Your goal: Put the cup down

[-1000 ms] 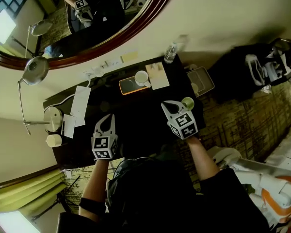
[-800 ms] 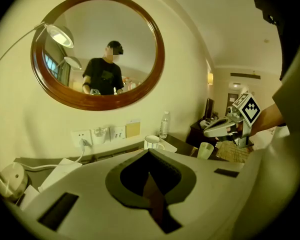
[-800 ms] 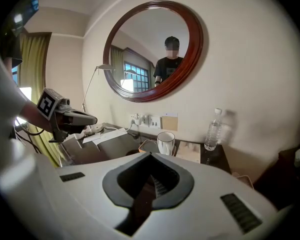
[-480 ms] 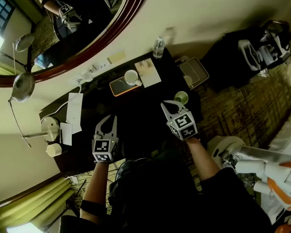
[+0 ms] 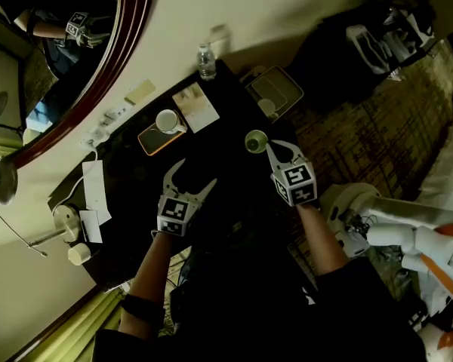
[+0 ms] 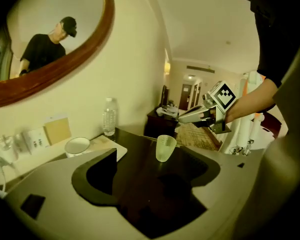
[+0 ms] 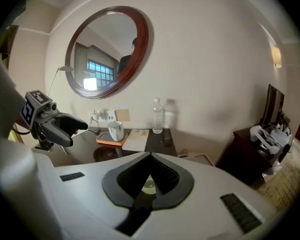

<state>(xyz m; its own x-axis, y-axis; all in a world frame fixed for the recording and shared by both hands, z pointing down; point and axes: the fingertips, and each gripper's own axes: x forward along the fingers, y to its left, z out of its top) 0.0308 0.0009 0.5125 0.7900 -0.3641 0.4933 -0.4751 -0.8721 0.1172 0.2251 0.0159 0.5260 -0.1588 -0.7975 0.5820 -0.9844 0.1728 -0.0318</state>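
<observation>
A pale green cup (image 5: 256,141) stands upright on the black table (image 5: 226,173) near its right edge; in the left gripper view the cup (image 6: 165,148) has nothing touching it. My right gripper (image 5: 270,146) is shut, its tips just beside and above the cup; in its own view the right gripper (image 7: 149,157) shows the cup (image 7: 149,186) through the gap under the closed fingers. My left gripper (image 5: 192,173) hangs over the table's middle. Its jaws have just been opening and stand wide, and the left gripper (image 6: 157,176) has nothing between them.
A white mug (image 5: 167,121) sits on an orange tray (image 5: 152,139) at the back, beside a paper pad (image 5: 195,105) and a water bottle (image 5: 205,60). A lamp (image 5: 60,219) stands at the table's left. A round mirror (image 5: 132,29) hangs above. A dark cabinet (image 5: 340,51) stands to the right.
The left gripper's jaws went from shut to wide open and it swung toward the right. The right gripper stayed shut beside the cup. The head view swung round.
</observation>
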